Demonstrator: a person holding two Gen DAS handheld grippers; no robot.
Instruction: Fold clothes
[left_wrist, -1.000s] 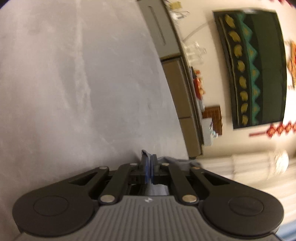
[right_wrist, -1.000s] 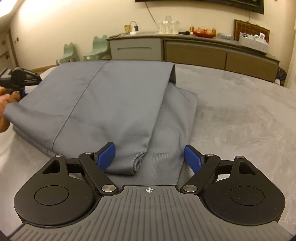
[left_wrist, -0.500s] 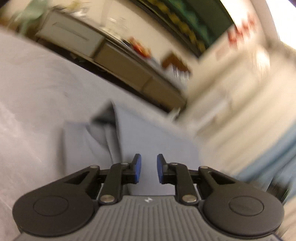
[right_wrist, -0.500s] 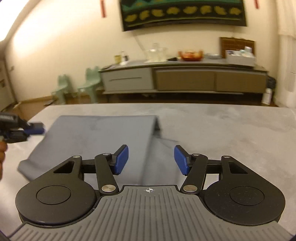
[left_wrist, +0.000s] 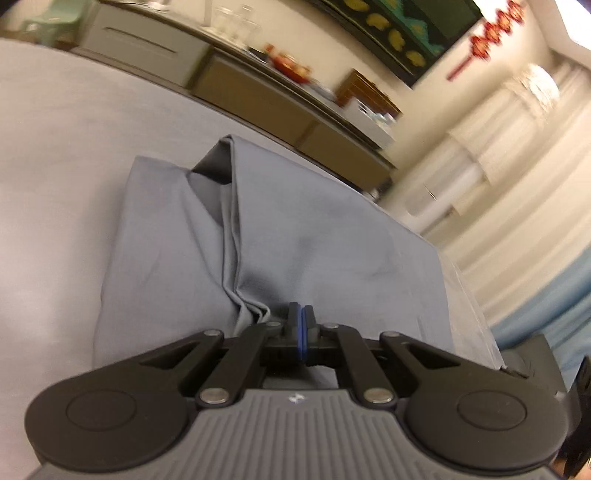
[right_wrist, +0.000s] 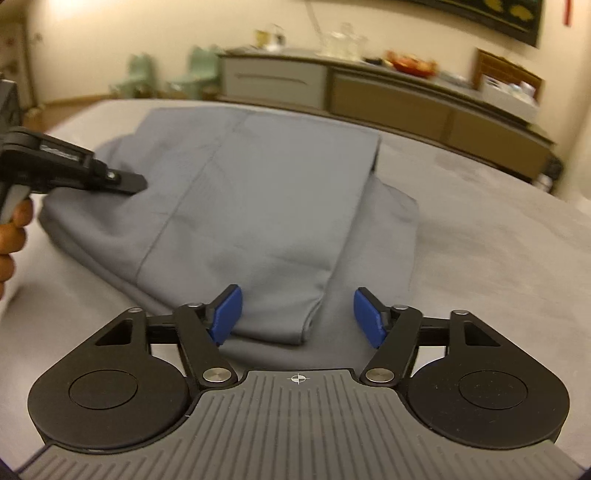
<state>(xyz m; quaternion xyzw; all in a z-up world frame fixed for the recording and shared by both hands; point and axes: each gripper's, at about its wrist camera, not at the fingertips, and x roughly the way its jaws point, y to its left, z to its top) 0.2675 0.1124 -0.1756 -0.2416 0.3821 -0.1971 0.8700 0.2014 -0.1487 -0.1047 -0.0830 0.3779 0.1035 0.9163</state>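
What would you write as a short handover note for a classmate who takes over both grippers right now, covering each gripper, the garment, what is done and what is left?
Left gripper: shut, at the edge of the grey garment; whether cloth is pinched between the pads cannot be told.
Right gripper: open, above the near end of the garment, holding nothing.
Garment: lies on the grey table, already folded lengthwise, with one layer on top of another and a lower layer sticking out on the right.
Done: the first fold.
Left: probably take the near end with the right gripper, fold again and smooth the cloth flat.
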